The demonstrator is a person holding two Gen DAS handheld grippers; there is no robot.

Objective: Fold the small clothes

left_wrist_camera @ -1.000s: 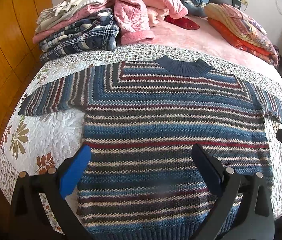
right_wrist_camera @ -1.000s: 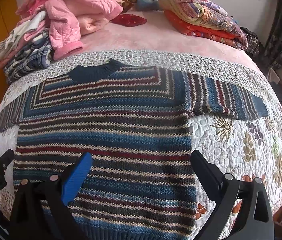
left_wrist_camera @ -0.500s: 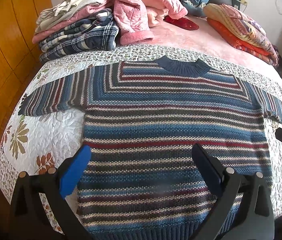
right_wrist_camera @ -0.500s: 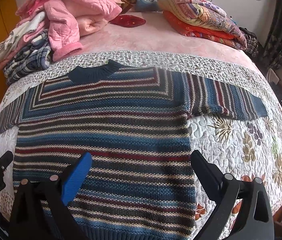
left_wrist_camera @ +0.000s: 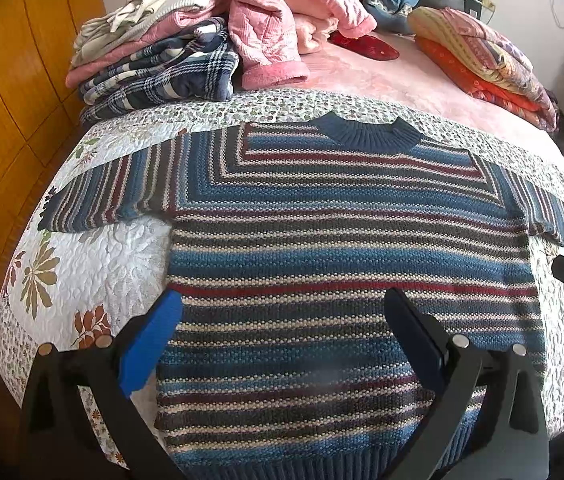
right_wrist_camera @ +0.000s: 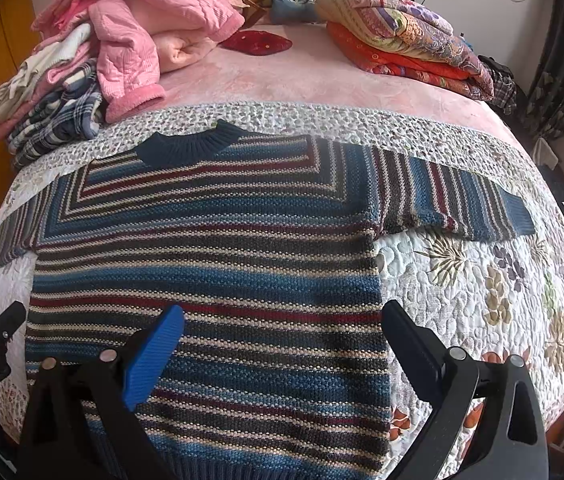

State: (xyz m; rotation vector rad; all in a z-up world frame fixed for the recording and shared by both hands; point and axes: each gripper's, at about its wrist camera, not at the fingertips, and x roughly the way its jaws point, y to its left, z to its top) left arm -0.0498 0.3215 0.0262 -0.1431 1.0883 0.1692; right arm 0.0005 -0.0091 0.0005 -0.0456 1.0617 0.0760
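Little has moved over the past second: both wrist views have shifted only slightly, and the striped knit sweater point(left_wrist_camera: 346, 240) lies where it lay, spread flat and face up on the floral quilt point(left_wrist_camera: 94, 256) that covers the near part of the bed. Its dark blue ribbed collar point(left_wrist_camera: 366, 132) points toward the far side of the bed, both sleeves are stretched out sideways, and its ribbed hem lies at the near edge of the quilt.

Left gripper point(left_wrist_camera: 282, 332): jaws spread wide, nothing between them, poised over the lower left part of the sweater; the blue-padded finger sits above the garment's left side edge, the black finger above its body.

Right gripper point(right_wrist_camera: 282, 336): likewise spread wide and empty, over the lower right part of the sweater; its black finger sits just above the garment's right side edge. The left gripper's tips show at the left border of this view.

Beyond the quilt lies a pink blanket point(right_wrist_camera: 322, 80). On it, far left, a stack of folded clothes point(left_wrist_camera: 154, 64) with a pink quilted jacket point(left_wrist_camera: 274, 20) draped over it; far right, folded patterned quilts point(right_wrist_camera: 406, 40); between them, a red embroidered cloth point(right_wrist_camera: 258, 42). Yellow wooden panelling point(left_wrist_camera: 10, 128) borders the bed on the left.
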